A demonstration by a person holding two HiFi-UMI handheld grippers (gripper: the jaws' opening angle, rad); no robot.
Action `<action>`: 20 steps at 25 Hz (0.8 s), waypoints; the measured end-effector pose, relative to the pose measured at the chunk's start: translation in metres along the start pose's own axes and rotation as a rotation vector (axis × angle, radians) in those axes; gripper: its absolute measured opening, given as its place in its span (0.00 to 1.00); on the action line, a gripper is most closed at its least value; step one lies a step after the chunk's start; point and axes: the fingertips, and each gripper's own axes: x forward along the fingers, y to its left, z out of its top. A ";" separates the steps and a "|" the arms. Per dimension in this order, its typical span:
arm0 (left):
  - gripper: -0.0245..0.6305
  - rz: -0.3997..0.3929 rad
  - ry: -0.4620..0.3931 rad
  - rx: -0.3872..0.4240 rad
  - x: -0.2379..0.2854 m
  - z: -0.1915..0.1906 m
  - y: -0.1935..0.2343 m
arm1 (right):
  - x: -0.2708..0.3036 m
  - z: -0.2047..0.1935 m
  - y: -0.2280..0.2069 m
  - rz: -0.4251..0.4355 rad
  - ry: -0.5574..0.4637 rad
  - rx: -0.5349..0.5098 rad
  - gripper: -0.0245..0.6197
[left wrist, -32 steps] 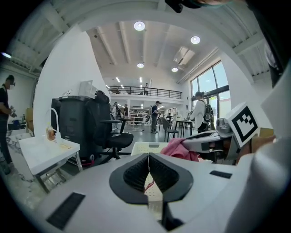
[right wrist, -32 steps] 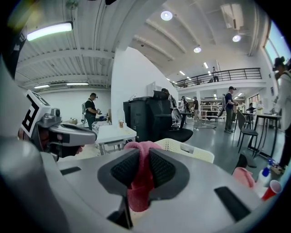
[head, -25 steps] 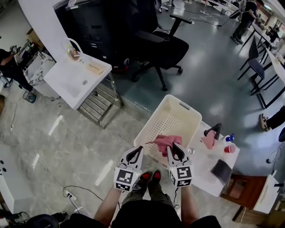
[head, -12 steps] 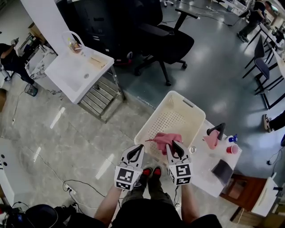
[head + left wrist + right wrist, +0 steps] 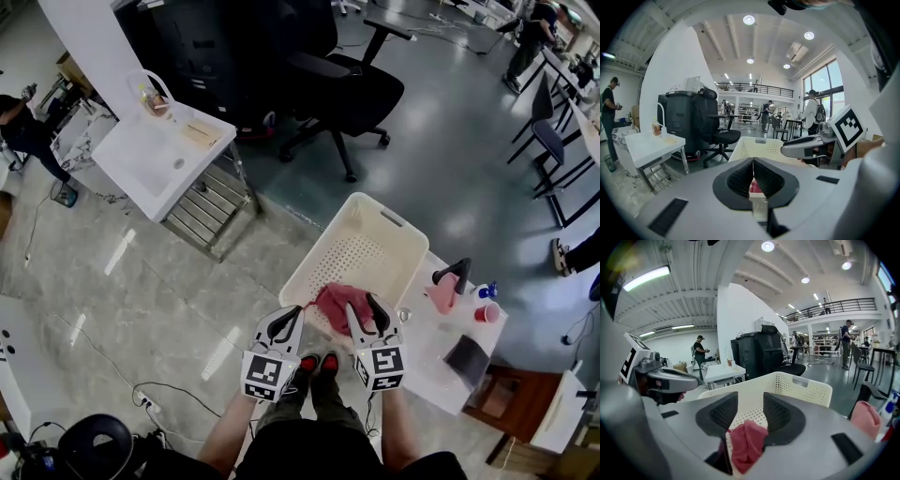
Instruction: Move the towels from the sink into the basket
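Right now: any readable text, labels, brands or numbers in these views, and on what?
No text can be read in any view.
Marker cubes: black-and-white square patterns only, no letters or digits.
Blue-capped bottle: any label is too small to read.

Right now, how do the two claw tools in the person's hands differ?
The left gripper has its jaws pressed together; the right gripper has them apart, having just been opening.
The left gripper holds nothing; the right gripper has the pink towel loose between its jaws, unpressed, above the basket.
Both are the same build and point toward the basket.
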 end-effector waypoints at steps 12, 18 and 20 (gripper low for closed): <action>0.05 -0.015 -0.023 0.026 -0.007 0.012 -0.004 | -0.014 0.010 -0.001 -0.044 -0.021 0.000 0.30; 0.05 -0.055 -0.044 0.050 -0.009 0.022 -0.017 | -0.036 0.022 -0.008 -0.096 -0.058 0.002 0.30; 0.05 -0.073 -0.063 0.059 -0.008 0.032 -0.023 | -0.045 0.025 -0.011 -0.115 -0.069 0.005 0.29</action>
